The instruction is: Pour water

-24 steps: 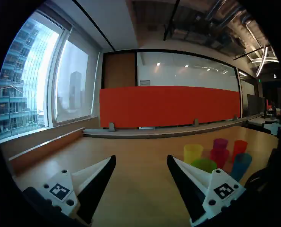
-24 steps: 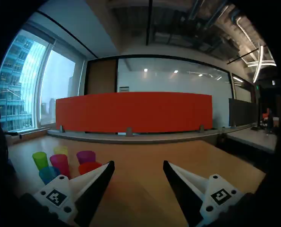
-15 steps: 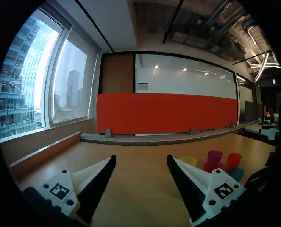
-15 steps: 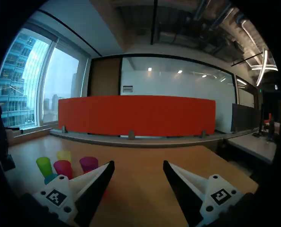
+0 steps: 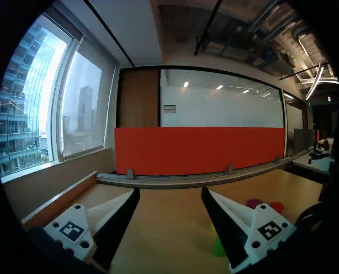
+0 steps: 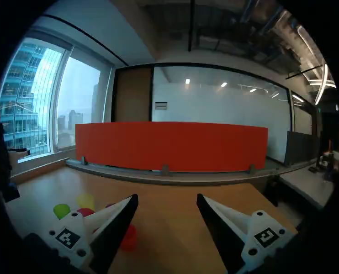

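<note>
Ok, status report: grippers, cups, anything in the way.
Left gripper open, empty. Right gripper open, empty. Cups on table, none gripped. Nothing seen blocking.

This is an open-plan office in a city. A long wooden bench point(image 5: 169, 219) runs to an orange divider panel point(image 5: 199, 150) set on a grey rail at its far edge. Beyond the panel is a glass-walled room point(image 5: 219, 107) next to a wood door panel point(image 5: 138, 98). On the left, tall windows point(image 5: 78, 109) look out on high-rise blocks. Exposed pipes point(image 5: 242, 27) and strip lights point(image 5: 318, 82) hang overhead, and another desk point(image 6: 306, 185) stands at the right.
</note>
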Motion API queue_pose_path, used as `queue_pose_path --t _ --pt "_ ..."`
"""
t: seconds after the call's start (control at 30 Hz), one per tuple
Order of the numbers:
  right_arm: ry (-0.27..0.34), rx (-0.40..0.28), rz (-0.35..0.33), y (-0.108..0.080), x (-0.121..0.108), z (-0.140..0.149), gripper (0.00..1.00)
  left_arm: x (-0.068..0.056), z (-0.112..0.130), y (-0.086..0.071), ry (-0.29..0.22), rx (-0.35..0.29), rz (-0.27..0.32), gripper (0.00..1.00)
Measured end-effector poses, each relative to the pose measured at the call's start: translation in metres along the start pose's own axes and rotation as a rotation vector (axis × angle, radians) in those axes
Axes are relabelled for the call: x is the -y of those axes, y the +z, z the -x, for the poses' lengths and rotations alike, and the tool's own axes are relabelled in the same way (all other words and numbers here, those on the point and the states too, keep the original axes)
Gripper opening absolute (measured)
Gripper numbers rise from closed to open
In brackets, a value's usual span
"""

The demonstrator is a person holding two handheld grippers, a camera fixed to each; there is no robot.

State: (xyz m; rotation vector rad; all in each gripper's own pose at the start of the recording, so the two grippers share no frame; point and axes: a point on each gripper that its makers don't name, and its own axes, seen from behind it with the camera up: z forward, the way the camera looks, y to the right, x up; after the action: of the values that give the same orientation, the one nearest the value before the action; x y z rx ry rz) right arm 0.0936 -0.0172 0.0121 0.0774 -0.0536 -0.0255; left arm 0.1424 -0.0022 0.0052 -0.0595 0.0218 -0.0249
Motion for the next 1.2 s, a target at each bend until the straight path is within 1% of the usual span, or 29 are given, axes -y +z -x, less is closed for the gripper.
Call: queue_pose_path --t 0.17,0.33,0.57,0.67,0.77,0.9,1.07,1.2 --pt "0.009 0.003 -0.01 0.003 0.0 -0.02 0.99 -0.001 -0.028 0.005 -0.006 -0.014 0.017 1.0" --pt "0.016 -0.005 -0.025 0.002 0.002 -0.04 0.99 -0.006 -0.051 0.006 -0.004 -0.023 0.043 1.0" --pt "0.011 -0.037 -0.035 0.0 0.003 -0.07 0.99 -0.015 -0.077 0.007 0.011 -0.025 0.073 1.0" --pt "0.009 -0.046 -0.036 -0.001 0.003 -0.079 0.99 -0.017 -0.085 0.006 0.014 -0.029 0.086 1.0" --pt "0.007 -0.054 -0.05 -0.002 0.006 -0.084 0.99 -0.021 -0.088 0.005 0.015 -0.026 0.105 1.0" --pt "0.009 -0.055 -0.089 -0.003 0.012 -0.086 0.99 -0.028 -0.088 0.006 0.014 -0.017 0.145 1.0" --pt "0.013 -0.05 -0.171 -0.005 0.027 -0.089 0.99 -0.039 -0.085 0.007 0.013 -0.005 0.206 1.0" --pt "0.003 -0.054 -0.248 -0.01 0.043 -0.092 0.99 -0.046 -0.081 0.01 -0.003 0.009 0.247 1.0"
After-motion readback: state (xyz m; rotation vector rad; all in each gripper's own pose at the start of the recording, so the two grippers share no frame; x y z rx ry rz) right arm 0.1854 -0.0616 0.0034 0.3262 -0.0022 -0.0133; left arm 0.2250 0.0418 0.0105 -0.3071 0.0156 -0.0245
